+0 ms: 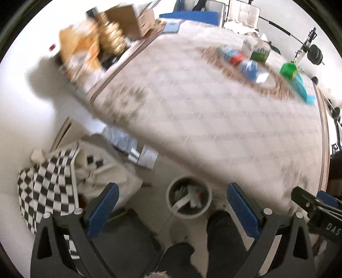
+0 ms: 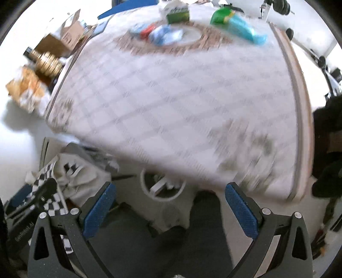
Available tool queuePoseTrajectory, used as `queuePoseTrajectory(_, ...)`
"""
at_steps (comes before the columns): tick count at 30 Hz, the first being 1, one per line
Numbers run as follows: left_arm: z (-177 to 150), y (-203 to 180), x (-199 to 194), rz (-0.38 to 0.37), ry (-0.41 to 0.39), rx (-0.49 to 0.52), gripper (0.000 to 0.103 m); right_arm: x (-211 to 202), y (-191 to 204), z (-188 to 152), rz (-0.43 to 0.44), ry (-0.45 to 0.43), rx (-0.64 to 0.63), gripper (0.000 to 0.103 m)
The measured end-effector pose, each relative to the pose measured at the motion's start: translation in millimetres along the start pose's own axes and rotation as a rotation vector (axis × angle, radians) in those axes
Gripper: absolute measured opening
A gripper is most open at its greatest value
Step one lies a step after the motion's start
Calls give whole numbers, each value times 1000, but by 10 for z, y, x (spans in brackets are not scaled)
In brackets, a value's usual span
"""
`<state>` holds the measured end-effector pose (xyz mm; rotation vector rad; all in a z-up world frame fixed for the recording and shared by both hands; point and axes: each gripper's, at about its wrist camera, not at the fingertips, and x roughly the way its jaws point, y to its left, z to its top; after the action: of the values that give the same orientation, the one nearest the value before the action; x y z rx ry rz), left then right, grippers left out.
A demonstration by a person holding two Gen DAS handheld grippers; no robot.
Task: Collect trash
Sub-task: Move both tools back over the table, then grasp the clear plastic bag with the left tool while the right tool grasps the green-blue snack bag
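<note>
Both views are blurred by motion. Trash lies at the far side of the checked tablecloth (image 1: 203, 119): a blue crumpled wrapper (image 1: 253, 70), a red piece (image 1: 236, 58), a green-and-white carton (image 1: 259, 51), a green pack (image 1: 288, 68) and a teal pouch (image 1: 302, 87). They also show in the right wrist view: wrapper (image 2: 165, 35), carton (image 2: 177, 14), teal pouch (image 2: 245, 28). A white bin (image 1: 189, 200) holding scraps stands on the floor below the table's near edge; it shows in the right wrist view too (image 2: 162, 187). My left gripper (image 1: 173, 205) and right gripper (image 2: 171, 203) are open, empty and above the bin.
A checkerboard sheet (image 1: 49, 181) and white clutter lie on the floor at the left. Cardboard boxes (image 1: 130, 19) and a gold object (image 1: 112, 35) stand beyond the table's left edge. The right gripper's body (image 1: 316, 211) shows at the lower right of the left wrist view.
</note>
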<state>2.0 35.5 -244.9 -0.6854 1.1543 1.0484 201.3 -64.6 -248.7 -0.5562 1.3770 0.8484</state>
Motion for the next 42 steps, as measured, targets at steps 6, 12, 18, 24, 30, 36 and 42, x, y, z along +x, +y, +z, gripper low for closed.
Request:
queuePoseTrajectory(6,960,-773,194,17,1,-55,103,156,-650,1436,-116,24,-89,103)
queuePoseTrajectory(12,1818,-1537,672,25,67,-115,103,684,-1230,2870,-221,92,-222,103)
queuePoseTrajectory(18,2392,-1983,1298,9,171,-217,103,1265,-1412,3610,-267,159,-392,103)
queuePoseTrajectory(24,2658,-2216,1749,25,242,-252,103,1589,-1491,4027,-241,159,-459,103)
queuePoseTrajectory(30,2727,-2292,1989,8,282,-243,102,1800,-1467,4304,-216,165,-520,103)
queuePoseTrajectory(36,2707,-2229,2032,-40,281,-261,79,1988,-1531,4462,-151,191,-486,103)
queuePoseTrajectory(42,2653,-2161,1927,-51,242,-221,47,1996,-1566,4387,-117,151,-452,85)
